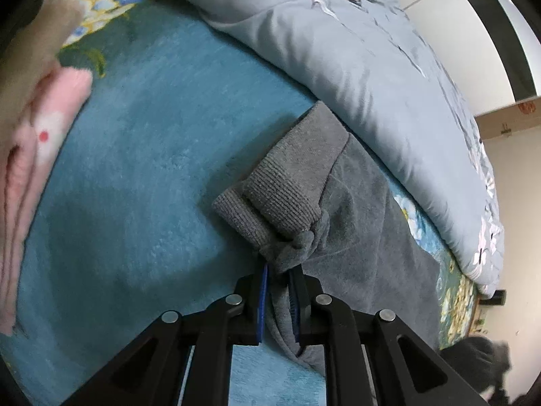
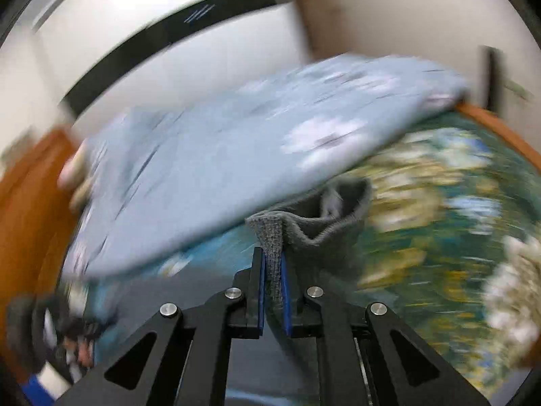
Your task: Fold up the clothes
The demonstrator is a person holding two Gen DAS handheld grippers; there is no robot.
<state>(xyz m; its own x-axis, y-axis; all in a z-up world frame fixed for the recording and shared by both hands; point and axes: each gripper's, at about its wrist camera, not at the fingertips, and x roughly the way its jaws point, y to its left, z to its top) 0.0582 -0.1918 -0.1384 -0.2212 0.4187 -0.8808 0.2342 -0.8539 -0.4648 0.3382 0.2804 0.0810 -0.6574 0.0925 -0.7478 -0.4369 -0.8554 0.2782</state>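
A grey garment (image 1: 355, 203), soft and fleecy with ribbed cuffs (image 1: 280, 199), is stretched over a teal bedspread (image 1: 152, 169), just beside the edge of a pale blue floral duvet (image 1: 355, 61) that lies heaped along the far and right side. In the left wrist view the two cuffs are seen stacked one upon the other, with the cloth below them bunched into a knot of folds. That bunch is clamped between the blue pads of the left gripper (image 1: 279, 291), whose jaws are drawn close on the fabric.

In the right wrist view a ribbed band of the same garment (image 2: 272, 247) is pinched upright between the fingers of the right gripper (image 2: 272, 284), and the cloth beyond it sags open like a pouch. This view is heavily blurred, so a fast sweep is judged to be under way.

The step in hand is taken to be a lift or carry of the garment ahead of a fold. For it to be done well, both grips should be kept firm, the two ends held level and taut, and the cloth laid flat on open bedspread, clear of the duvet.

Both tools are pointed forward and downward toward the bed. A folded pink cloth (image 1: 37, 155) lies at the left edge.
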